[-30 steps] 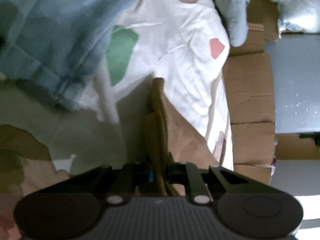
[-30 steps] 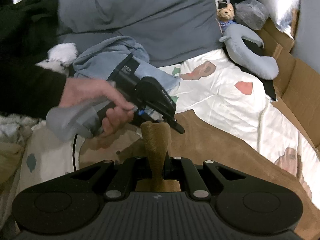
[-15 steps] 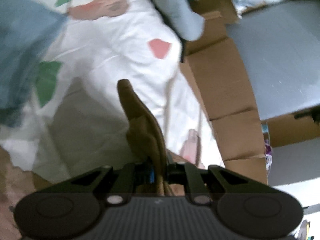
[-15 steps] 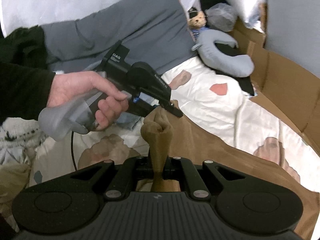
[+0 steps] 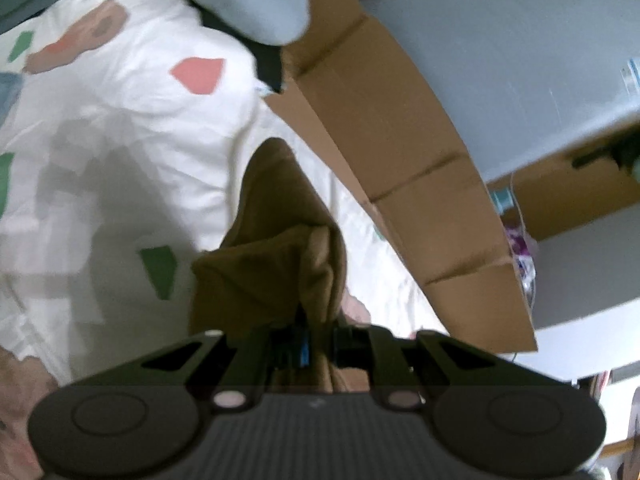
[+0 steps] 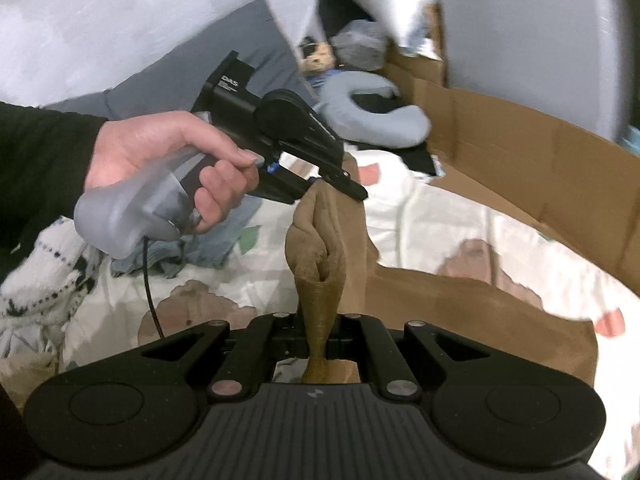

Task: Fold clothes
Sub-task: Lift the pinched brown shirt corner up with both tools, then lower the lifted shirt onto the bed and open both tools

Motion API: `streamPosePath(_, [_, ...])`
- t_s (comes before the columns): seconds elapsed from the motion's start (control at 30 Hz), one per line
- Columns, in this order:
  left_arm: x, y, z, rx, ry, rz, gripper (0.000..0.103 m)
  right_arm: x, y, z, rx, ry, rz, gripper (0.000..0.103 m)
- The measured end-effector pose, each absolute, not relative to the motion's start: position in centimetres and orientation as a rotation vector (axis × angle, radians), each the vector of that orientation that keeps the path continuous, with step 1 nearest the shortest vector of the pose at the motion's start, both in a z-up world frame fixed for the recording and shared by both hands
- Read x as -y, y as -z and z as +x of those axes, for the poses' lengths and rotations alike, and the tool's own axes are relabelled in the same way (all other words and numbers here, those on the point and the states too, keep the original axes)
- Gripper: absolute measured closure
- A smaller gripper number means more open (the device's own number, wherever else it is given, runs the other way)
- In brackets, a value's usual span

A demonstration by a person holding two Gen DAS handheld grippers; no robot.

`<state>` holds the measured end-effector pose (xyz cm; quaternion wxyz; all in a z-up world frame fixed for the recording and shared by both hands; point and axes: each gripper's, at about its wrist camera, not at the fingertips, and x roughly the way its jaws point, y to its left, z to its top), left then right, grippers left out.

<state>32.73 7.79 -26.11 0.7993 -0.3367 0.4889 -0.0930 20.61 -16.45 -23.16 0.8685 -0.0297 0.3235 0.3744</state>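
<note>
Change since a second ago: I have lifted the brown garment (image 6: 320,248) clear of the bedding; in my left view the blue denim that filled 10 o'clock has gone, and cardboard and grey wall have swung in from 2 o'clock.

Surface: white sheet (image 5: 120,128) with red, green and tan patches, rumpled, spread under the work. Grey neck pillow (image 6: 372,116) at 12 o'clock in the right view, a small teddy bear (image 6: 316,58) just beyond it. Cardboard wall (image 5: 384,128) along the sheet's edge at 1 to 4 o'clock, a grey wall (image 5: 500,48) behind it. Blue clothes (image 6: 216,236) and a white knit (image 6: 44,276) at 9 o'clock.

Left gripper (image 6: 334,188): held in my left hand (image 6: 160,160), jaws pressed together on the garment's top corner at centre frame.

Right gripper (image 6: 320,340): jaws pinching a bunched fold of the same garment, which rises straight to 12 o'clock; the rest drapes toward 4 o'clock onto the sheet.
</note>
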Motion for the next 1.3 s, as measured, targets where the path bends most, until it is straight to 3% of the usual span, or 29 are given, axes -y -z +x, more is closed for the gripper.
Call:
streamPosePath(0.53, [4.5,26.3,35.7,-1.136,0.307,-0.516,0.092,25.6,27.0,20.4,-0.730,-0.558,0.233,0.101])
streamPosePath(1.3, [17.4,36.5,36.7,-1.253,0.391,-0.344,0.092,35.6,39.5,19.8,-0.865,-0.278,0.536,0.101])
